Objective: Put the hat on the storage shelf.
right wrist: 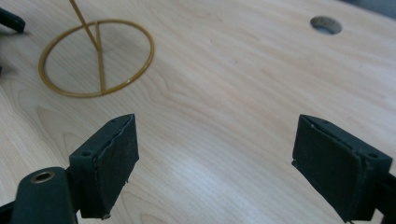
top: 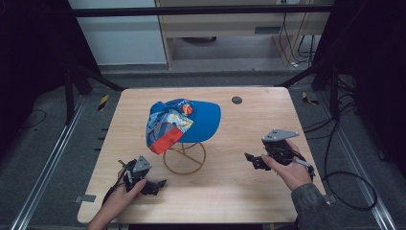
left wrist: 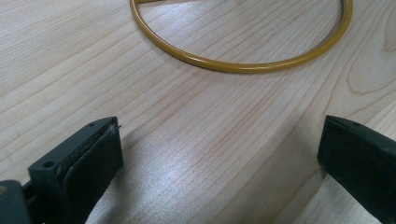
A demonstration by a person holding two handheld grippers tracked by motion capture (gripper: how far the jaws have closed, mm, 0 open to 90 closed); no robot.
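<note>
A blue cap with a patterned, red-edged side sits on a yellow wire stand, whose ring base rests mid-table. The ring lies just ahead of my left gripper, which is open over bare wood. In the high view that left gripper is at the front left, held by a hand. My right gripper is open too, with the ring and its upright rod far to its left. The right gripper sits to the right of the stand.
The wooden table has a round hole near its far edge, also seen as the hole in the right gripper view. Cables trail off the right side. Metal rails flank the table.
</note>
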